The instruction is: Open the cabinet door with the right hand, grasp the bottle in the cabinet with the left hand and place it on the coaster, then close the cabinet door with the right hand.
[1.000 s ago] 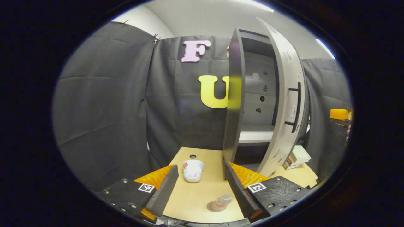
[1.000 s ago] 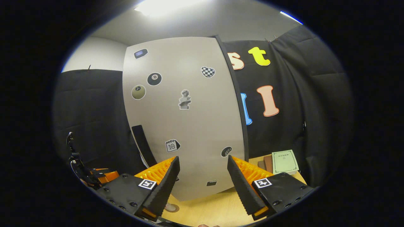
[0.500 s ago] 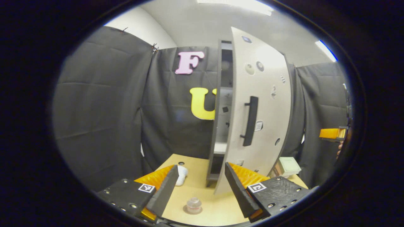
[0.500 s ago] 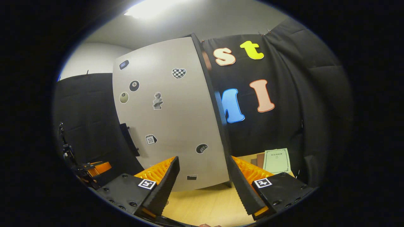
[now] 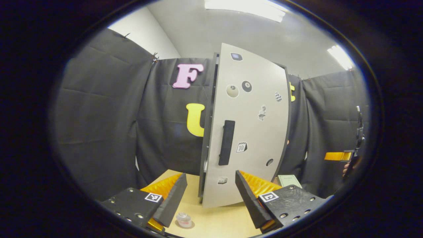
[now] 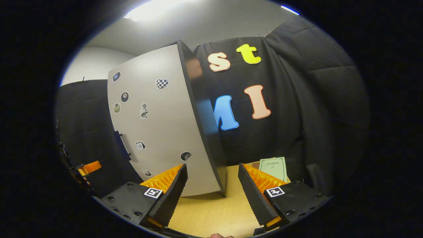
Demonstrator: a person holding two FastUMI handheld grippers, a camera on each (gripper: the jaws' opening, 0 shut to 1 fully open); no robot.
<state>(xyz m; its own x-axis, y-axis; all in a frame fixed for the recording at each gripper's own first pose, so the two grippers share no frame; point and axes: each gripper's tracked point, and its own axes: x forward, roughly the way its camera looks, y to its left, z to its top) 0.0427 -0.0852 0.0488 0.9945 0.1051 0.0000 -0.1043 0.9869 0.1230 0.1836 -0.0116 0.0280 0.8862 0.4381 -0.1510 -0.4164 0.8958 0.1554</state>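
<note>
Closing: over the last second the door (image 5: 251,132) has swung from wide open to almost flush with the cabinet, a thin gap left at the handle (image 5: 226,142) edge. The bottle (image 5: 184,219) stands on its coaster on the worktop (image 5: 214,224). Left tongs (image 5: 209,195) hover, open and empty, above it; right tongs (image 6: 212,195) sit back from the door, open, empty.

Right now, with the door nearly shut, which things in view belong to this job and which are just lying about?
Job:
cabinet door
door handle
bottle, standing on the coaster
right gripper, jaws apart
left gripper, jaws apart

Lying about:
green booklet on the table
stickers on the door
</note>
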